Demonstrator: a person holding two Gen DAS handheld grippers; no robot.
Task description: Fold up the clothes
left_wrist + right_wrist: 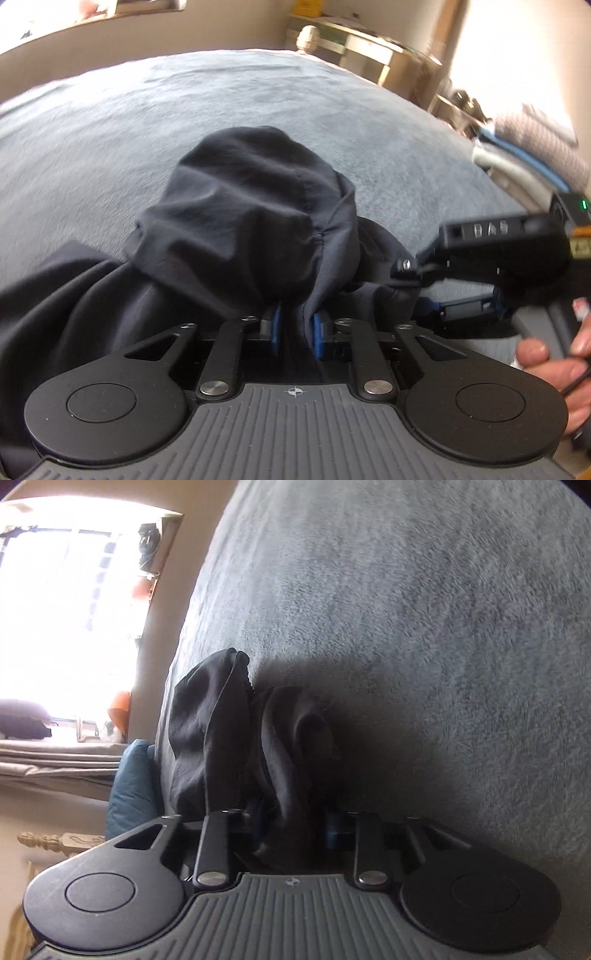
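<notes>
Both tongs are clamping the dark garment (240,206), which is bunching on the grey bed (110,122): left tongs (295,330) gripping a fold, right tongs (295,827) pinching another. Drawing them apart evenly should be flattening it without slipping.

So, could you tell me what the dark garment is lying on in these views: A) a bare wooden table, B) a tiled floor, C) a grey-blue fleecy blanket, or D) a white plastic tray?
C: the dark garment is bunched on a grey-blue fleecy blanket that fills both wrist views, with fabric between the blue pads of the left gripper.
</notes>
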